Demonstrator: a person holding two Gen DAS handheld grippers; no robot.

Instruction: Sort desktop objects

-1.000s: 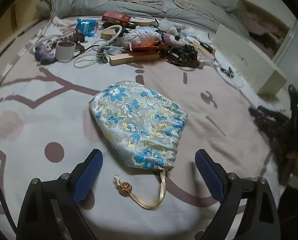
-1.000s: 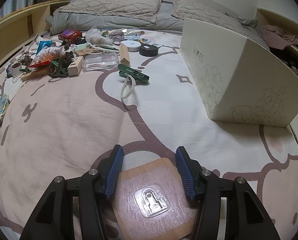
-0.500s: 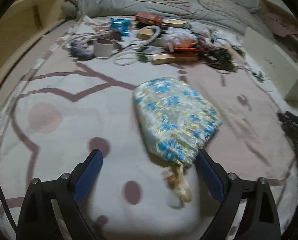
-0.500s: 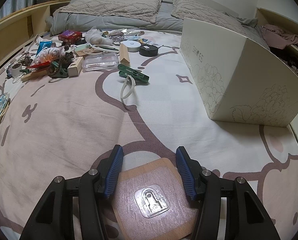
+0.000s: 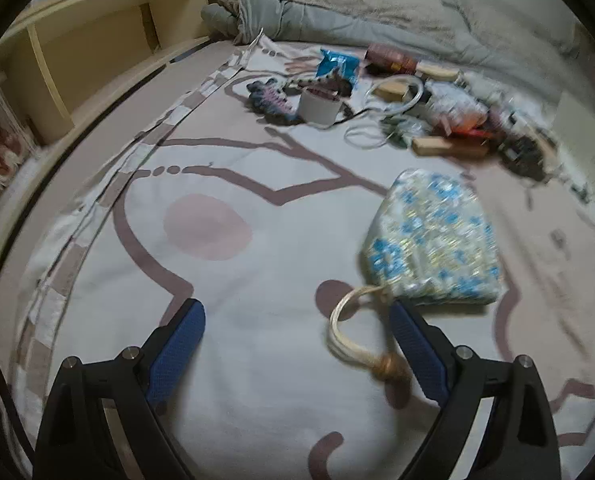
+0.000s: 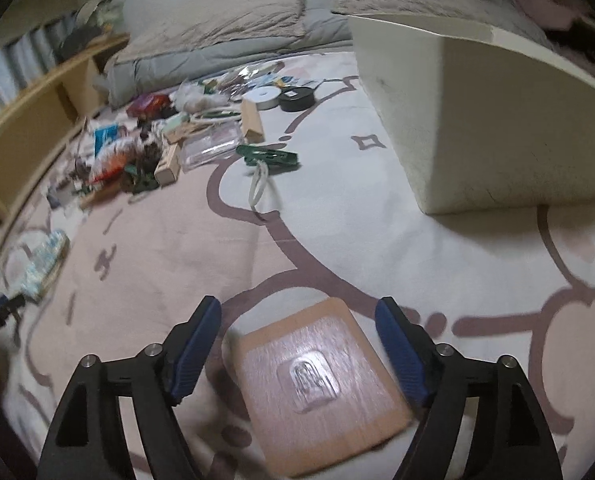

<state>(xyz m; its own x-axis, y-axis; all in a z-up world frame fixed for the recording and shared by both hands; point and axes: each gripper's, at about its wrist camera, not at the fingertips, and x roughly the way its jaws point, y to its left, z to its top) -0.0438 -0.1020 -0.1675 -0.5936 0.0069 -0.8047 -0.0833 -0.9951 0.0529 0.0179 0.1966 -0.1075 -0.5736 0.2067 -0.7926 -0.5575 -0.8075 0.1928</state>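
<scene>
Left wrist view: left gripper (image 5: 295, 346) spread wide, nothing clasped. The pale brocade drawstring pouch with blue flowers (image 5: 433, 240) lies flat on the pink-and-white patterned bedspread (image 5: 233, 280), ahead and right of the fingers; its gold cord loop with wooden bead (image 5: 359, 338) trails back between them, probably touching the right finger, though blur prevents certainty. Unsorted clutter pile (image 5: 413, 100) sits well beyond. Right wrist view: right gripper (image 6: 299, 346) jaws opening; the square tan card with a clear adhesive hook (image 6: 317, 388) lies between them on the bedspread, pads clear of its edges, so judged released here as its sorted spot. Cream cardboard box (image 6: 493, 128) stands ahead right.
</scene>
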